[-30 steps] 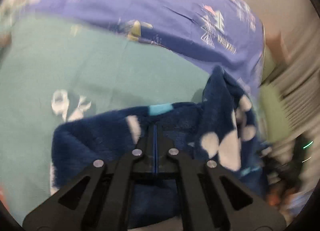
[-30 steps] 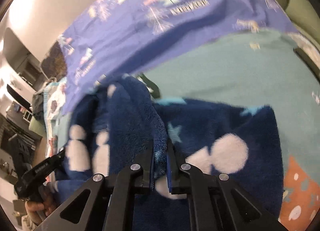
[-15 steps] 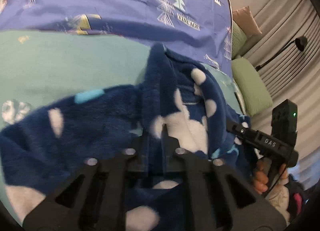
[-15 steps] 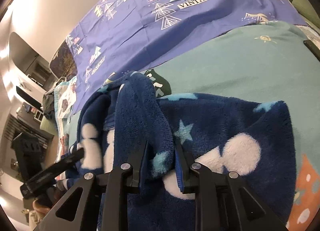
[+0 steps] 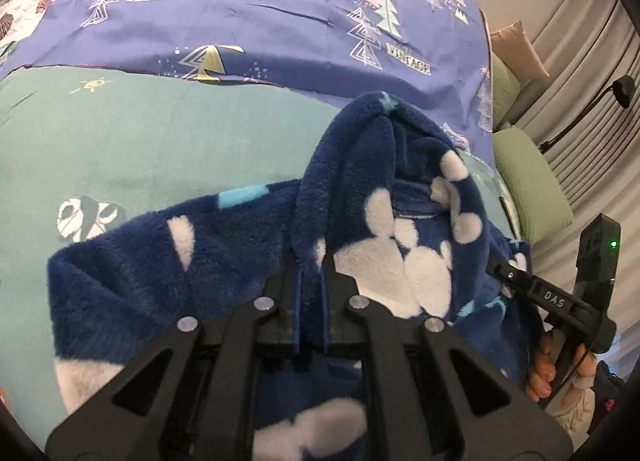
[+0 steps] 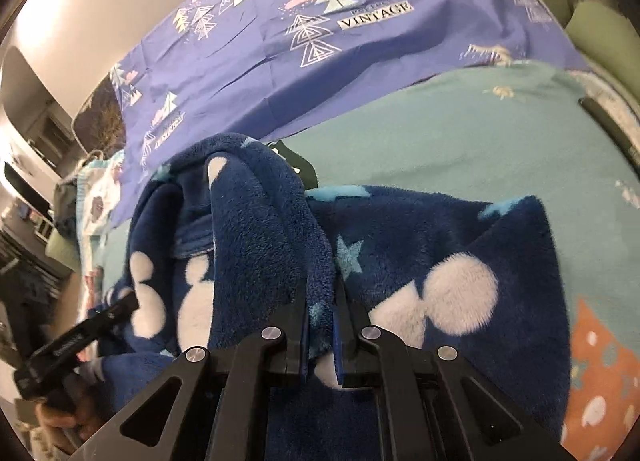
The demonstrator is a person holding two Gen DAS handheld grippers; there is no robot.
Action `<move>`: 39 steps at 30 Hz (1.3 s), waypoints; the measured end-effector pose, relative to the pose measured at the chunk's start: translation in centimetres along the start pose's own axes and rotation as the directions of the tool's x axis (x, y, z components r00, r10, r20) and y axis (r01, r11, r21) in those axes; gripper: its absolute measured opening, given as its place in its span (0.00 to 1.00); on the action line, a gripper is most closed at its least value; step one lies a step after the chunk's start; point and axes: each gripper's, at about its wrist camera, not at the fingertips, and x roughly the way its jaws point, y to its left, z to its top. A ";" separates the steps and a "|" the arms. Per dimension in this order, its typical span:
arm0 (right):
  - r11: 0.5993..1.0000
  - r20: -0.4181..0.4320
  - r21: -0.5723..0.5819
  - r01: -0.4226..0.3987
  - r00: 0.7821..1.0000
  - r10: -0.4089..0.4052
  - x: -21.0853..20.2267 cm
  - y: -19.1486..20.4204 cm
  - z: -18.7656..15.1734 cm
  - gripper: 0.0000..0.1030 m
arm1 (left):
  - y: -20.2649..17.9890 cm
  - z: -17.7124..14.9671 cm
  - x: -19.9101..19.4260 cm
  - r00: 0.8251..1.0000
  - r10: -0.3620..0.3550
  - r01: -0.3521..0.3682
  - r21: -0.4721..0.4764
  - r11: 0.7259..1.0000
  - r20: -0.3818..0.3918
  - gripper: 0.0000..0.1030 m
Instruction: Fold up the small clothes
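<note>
Both the left hand-held gripper (image 5: pixel 311 293) and right hand-held gripper (image 6: pixel 322 313) pinch the fleece garment (image 5: pixel 224 245), raising a ridge toward 12 o'clock, probably to fold it.

Both fisheye views were evenly lit by soft indoor light, with dark vignetted corners and strong bending of straight lines near the rims. In the right wrist view a warm glare washed out the wall (image 6: pixel 80 9) at upper left, and the far left edge was smeared and dim. The quilt (image 5: pixel 280 9) cast a soft shadow along its lower edge in the left wrist view. The fleece (image 5: pixel 380 221) stayed fairly sharp at centre; the black fingers (image 5: pixel 298 301) showed little detail.
</note>
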 end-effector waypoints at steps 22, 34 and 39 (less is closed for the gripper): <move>0.944 0.004 0.218 -0.249 0.967 0.254 7.9 -2.1 6.3 0.07 | 3.4 5.8 7.2 0.975 -0.212 0.223 -0.239 0.945 0.072 0.16; 0.985 0.126 -0.104 -0.140 0.980 0.153 -5.3 2.5 4.0 0.13 | -6.0 2.8 -6.2 0.982 -0.053 0.018 0.192 0.981 0.180 0.69; 0.957 0.182 -0.290 -0.034 0.979 0.090 -15.1 4.0 -4.2 0.26 | -7.4 -5.0 -14.6 0.969 -0.084 0.024 0.250 0.968 0.232 0.76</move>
